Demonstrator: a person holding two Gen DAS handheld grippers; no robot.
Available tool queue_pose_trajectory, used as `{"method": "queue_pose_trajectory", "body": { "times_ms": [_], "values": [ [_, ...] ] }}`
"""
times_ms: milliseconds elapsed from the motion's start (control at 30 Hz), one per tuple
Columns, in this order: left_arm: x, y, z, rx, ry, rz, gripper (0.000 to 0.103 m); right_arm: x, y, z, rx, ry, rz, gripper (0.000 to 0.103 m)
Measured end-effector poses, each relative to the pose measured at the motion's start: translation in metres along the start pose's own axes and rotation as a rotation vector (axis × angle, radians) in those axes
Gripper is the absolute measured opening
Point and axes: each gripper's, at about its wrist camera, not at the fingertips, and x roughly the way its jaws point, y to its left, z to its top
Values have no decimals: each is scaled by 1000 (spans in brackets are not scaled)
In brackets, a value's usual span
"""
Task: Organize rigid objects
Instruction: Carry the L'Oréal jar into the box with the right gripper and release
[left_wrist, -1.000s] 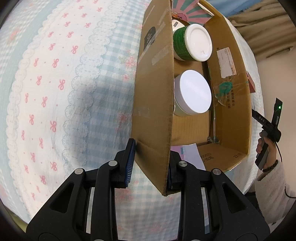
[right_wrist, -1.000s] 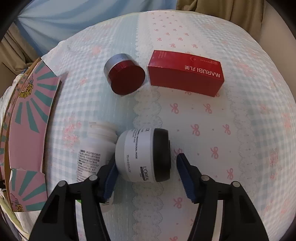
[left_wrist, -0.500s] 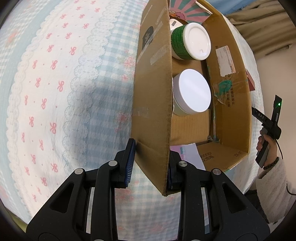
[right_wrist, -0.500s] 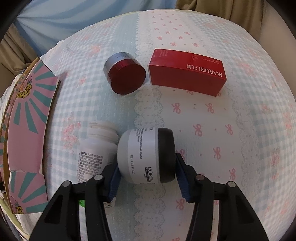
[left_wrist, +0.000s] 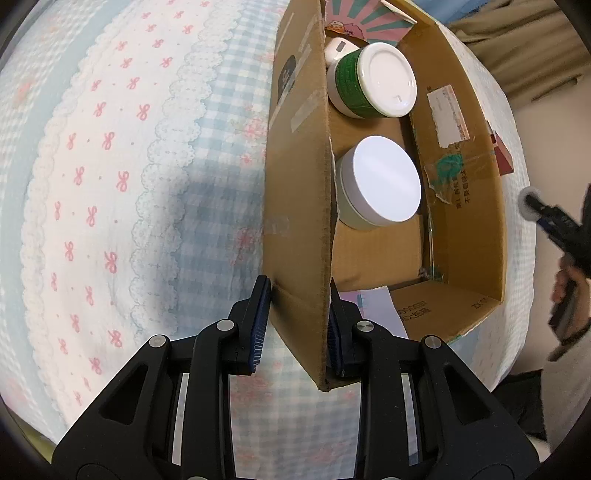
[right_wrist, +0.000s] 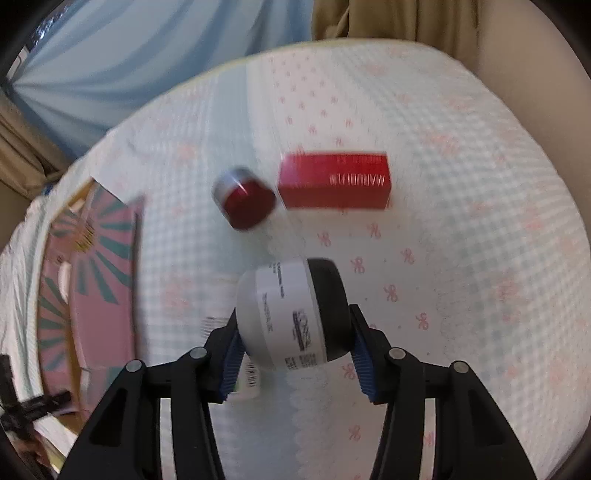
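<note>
Left wrist view and right wrist view: a cardboard box (left_wrist: 465, 229) steadied by one tool while a jar is carried by the other, over a bow-print bedspread (left_wrist: 110, 166).

Largest to smallest: the bedspread covers the whole surface; the cardboard box stands on it, its near flap (left_wrist: 299, 221) clamped between the pads of the left gripper (left_wrist: 297, 328); inside the box sit a white-lidded tub (left_wrist: 380, 184) and, beyond it, a green jar with a white lid (left_wrist: 373, 85); the right gripper (right_wrist: 295, 350), its jaws having just been closing, grips a white jar with a black lid (right_wrist: 291, 317) lying sideways between the pads and clear of the cloth; beyond it lie a red carton (right_wrist: 334, 181) and, just beside that, a red-lidded pot (right_wrist: 245, 201); a white bottle (right_wrist: 247, 373) shows partly behind the left finger.
</note>
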Motion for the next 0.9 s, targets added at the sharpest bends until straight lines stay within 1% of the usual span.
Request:
{"method": "queue_pose_trajectory", "body": {
  "times_ms": [200,333,433,533,667,733,900],
  "values": [
    [-1,-4,4,27,20,5,25,-52,28,14,20,-52,17,47],
    [-1,-7,7,39,32,8,25,-79,67,27,6,-80,45,47],
    [0,-9,9,41,43,22,25,-89,99,37,-13,-93,75,47],
    [2,-15,12,63,52,38,25,-89,132,43,-18,-94,107,47],
    [4,-18,15,74,58,36,25,-78,176,50,-24,-79,148,47],
    [6,-21,17,77,64,37,25,-66,203,56,-39,-68,170,47],
    [10,-24,19,75,67,37,25,-32,252,66,-74,-40,200,47]
  ]
}}
